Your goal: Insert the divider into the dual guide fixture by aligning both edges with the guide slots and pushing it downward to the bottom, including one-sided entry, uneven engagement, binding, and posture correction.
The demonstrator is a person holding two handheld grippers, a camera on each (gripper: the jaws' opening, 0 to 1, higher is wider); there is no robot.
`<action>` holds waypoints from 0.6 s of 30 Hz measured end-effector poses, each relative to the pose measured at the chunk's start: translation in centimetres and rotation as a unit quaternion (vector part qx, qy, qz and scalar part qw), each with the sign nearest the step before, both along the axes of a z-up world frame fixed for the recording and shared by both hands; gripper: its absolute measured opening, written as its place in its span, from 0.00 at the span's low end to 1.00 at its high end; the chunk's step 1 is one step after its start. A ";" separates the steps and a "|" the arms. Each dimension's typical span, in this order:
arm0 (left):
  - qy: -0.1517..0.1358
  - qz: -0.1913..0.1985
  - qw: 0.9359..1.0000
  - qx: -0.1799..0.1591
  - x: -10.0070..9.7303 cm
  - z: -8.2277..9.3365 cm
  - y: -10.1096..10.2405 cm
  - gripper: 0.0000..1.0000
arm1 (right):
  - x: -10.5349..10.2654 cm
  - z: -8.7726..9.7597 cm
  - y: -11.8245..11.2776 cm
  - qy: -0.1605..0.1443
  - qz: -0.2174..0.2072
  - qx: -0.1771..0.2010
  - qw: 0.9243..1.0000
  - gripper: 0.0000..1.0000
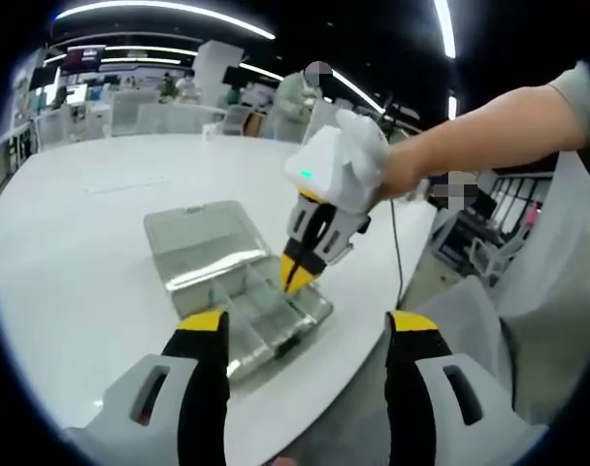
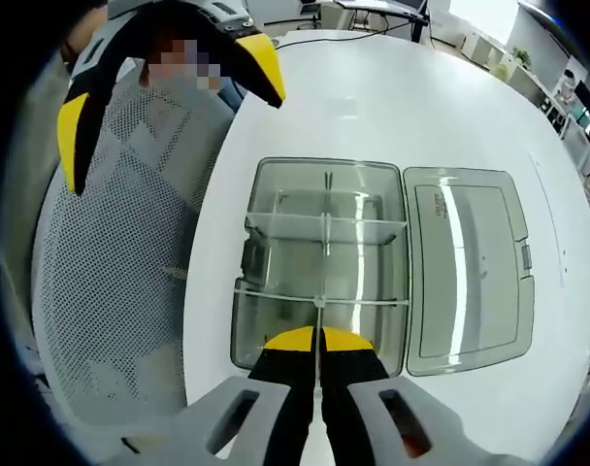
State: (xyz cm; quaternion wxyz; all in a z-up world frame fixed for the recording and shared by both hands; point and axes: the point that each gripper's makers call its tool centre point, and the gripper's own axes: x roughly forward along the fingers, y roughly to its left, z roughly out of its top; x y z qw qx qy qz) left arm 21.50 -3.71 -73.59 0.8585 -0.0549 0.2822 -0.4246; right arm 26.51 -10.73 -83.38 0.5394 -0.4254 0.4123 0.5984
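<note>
Two tools share the job: the right tool (image 2: 319, 342) pinches the clear divider (image 2: 319, 303) upright above the box (image 2: 324, 262) slots, while the left tool (image 1: 305, 325) waits spread nearby.

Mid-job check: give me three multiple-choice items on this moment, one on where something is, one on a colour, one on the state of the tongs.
1. Where does the clear plastic compartment box sit?
A. on the white table
B. on the mesh chair
C. on the floor

2. What colour are the tips of the tongs?
A. red
B. yellow
C. green

3. How do the right tongs stand?
A. wide open
B. shut on the thin clear plastic divider
C. lying on the table

Answers: 1 A, the box and its open hinged lid rest on the tabletop. 2 B, yellow tips show on the left tongs too. 3 B, the tips meet over the divider's edge above the box.
</note>
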 end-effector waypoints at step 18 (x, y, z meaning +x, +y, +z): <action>-0.004 0.004 1.000 0.002 -0.4 0.6 0.2 0.61 | -0.1 -0.6 0.1 -0.021 0.004 -0.017 1.000 0.00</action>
